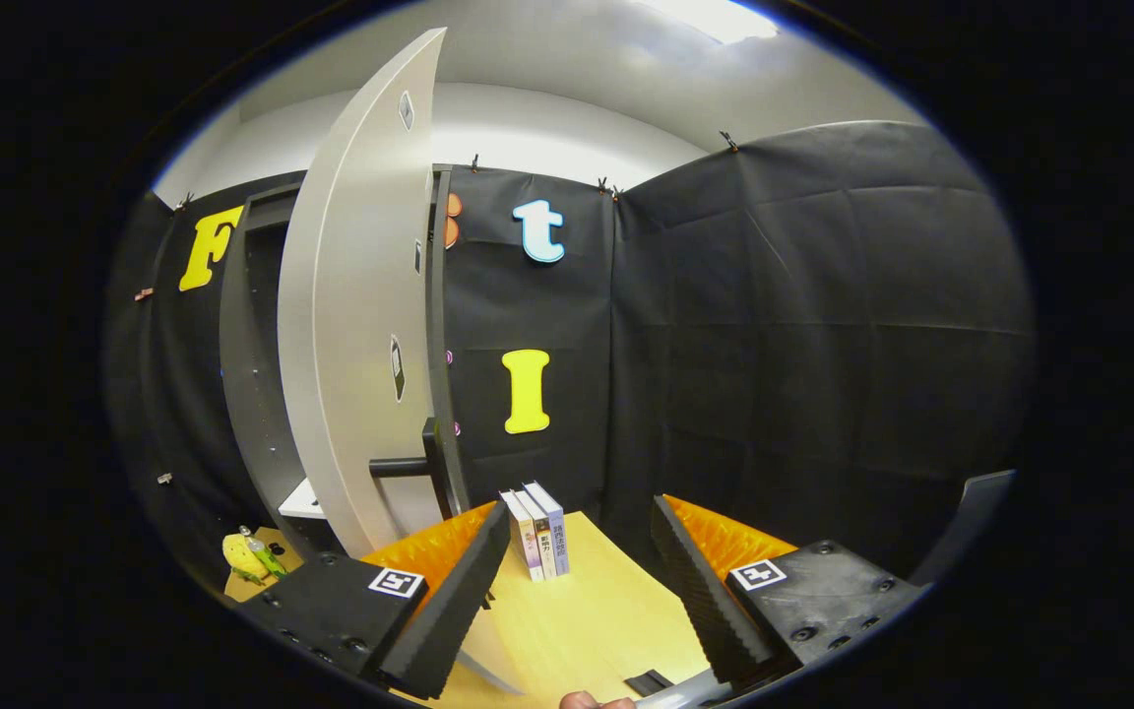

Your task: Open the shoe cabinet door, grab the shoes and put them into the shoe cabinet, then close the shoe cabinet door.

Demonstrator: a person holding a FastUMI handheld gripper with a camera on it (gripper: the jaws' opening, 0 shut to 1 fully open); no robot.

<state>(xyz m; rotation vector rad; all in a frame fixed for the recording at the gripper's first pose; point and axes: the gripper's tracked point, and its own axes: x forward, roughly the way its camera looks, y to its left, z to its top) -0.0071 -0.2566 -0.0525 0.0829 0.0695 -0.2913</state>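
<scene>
**Q:** So, status of the task at this moment?

**Me:** Step one reads as done. The shoe cabinet door (355, 325) stands swung open, ahead of my tongs (577, 601) and off to their left. It presents nearly edge-on to me, long axis vertical, free edge pointing back toward me. Its dark handle (414, 465) juts out low on the panel, just above the tip of my left finger. Behind the door the dark cabinet (252, 354) body is open, with a pale shelf (303, 502) visible low inside.

**Q:** Tongs?

**Me:** Fingers spread wide apart, nothing between them. They hover over the wooden counter (587, 620).

**Q:** Shoes?

**Me:** I cannot pick out any shoes. Straight ahead, between the fingers and beyond their tips, three books (537, 532) stand upright on the counter, spines toward me. Far left, low, beyond the left finger, a yellow object and a small bottle (260, 553) sit together; too small to identify.

**Q:** Remaining?

**Me:** My judgement: locate and grab the shoes, place them inside, close the door. Roughly a third complete.
</scene>
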